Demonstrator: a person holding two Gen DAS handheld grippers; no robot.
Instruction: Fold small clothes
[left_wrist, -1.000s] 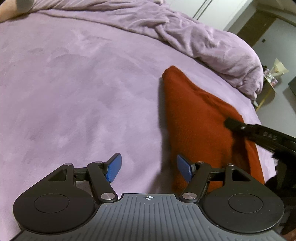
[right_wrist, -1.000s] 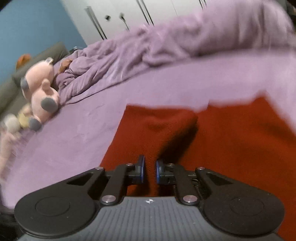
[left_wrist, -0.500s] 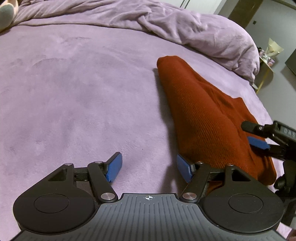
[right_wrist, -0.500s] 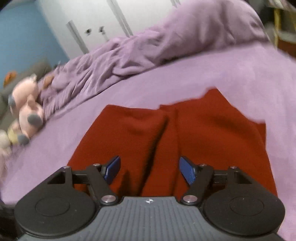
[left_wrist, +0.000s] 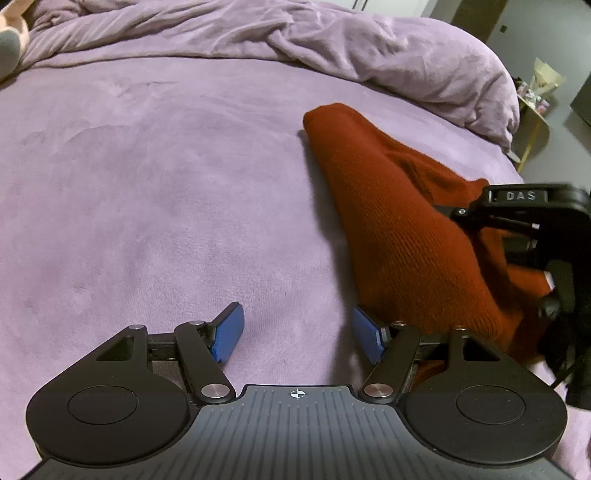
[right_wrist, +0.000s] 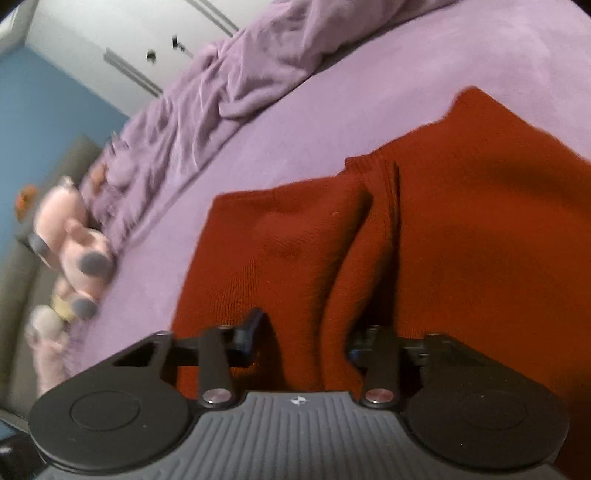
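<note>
Since a second ago the right gripper (right_wrist: 304, 338) has let go of the red sweater (right_wrist: 424, 240) and now hovers over it with its jaws spread. Beside the near edge waits the left gripper (left_wrist: 297, 338), also spread wide and empty, likely ready for the next fold. Lying on the purple bed (left_wrist: 147, 184) (a ribbed knit), the sweater looks partly folded, with thick creases down its middle.
</note>
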